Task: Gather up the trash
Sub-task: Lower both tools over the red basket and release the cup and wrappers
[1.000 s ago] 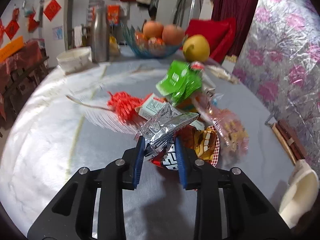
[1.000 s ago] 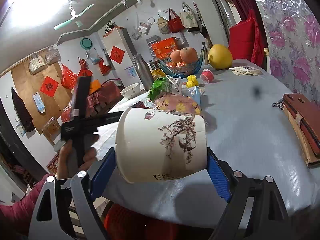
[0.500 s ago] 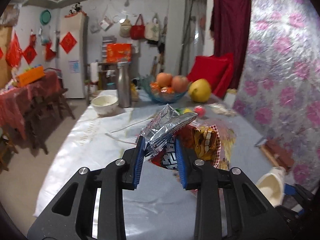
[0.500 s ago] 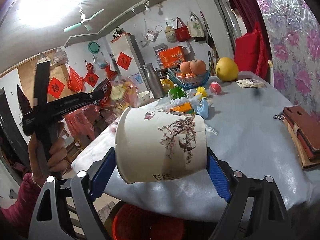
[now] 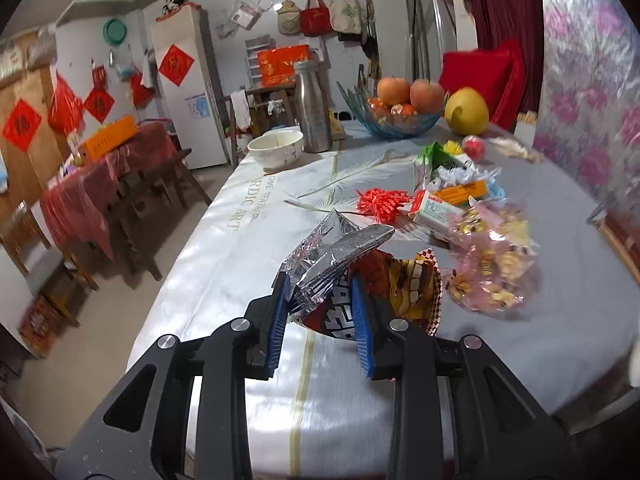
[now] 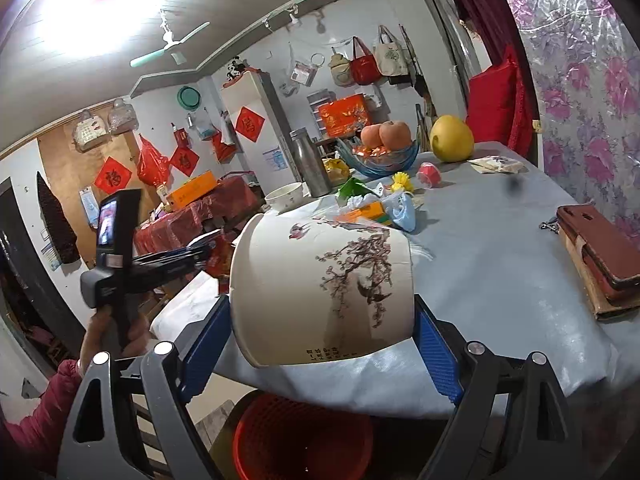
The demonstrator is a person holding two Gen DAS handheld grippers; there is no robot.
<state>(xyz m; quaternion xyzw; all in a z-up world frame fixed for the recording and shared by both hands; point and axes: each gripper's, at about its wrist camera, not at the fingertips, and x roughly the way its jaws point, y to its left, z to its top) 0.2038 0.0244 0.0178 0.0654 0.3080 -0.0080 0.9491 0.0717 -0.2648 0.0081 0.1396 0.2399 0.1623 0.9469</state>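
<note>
My left gripper [image 5: 322, 318] is shut on a foil snack wrapper [image 5: 340, 252], silver inside with red and yellow print, held above the table's near edge. My right gripper [image 6: 320, 332] is shut on a white paper cup [image 6: 320, 288] with a plum-blossom print, lying on its side between the pads, above the table edge. A red mesh trash basket [image 6: 300, 436] stands on the floor right below the cup. More trash lies mid-table: a pink candy bag [image 5: 492, 264], a red ribbon [image 5: 380, 204], a small carton [image 5: 434, 212], a green packet [image 5: 432, 158].
The table [image 5: 248, 240] has a white-grey cloth. At its far end stand a fruit bowl [image 5: 404, 120], a pomelo [image 5: 466, 112], a steel flask [image 5: 314, 108] and a white bowl [image 5: 276, 148]. A brown wallet [image 6: 600, 252] lies at the right edge. Chairs stand left.
The left gripper has lifted the wrapper off the pile and pulled back toward the table's near edge, then tilted down. The right gripper holds the cup nearly still; the basket shows more below it.
</note>
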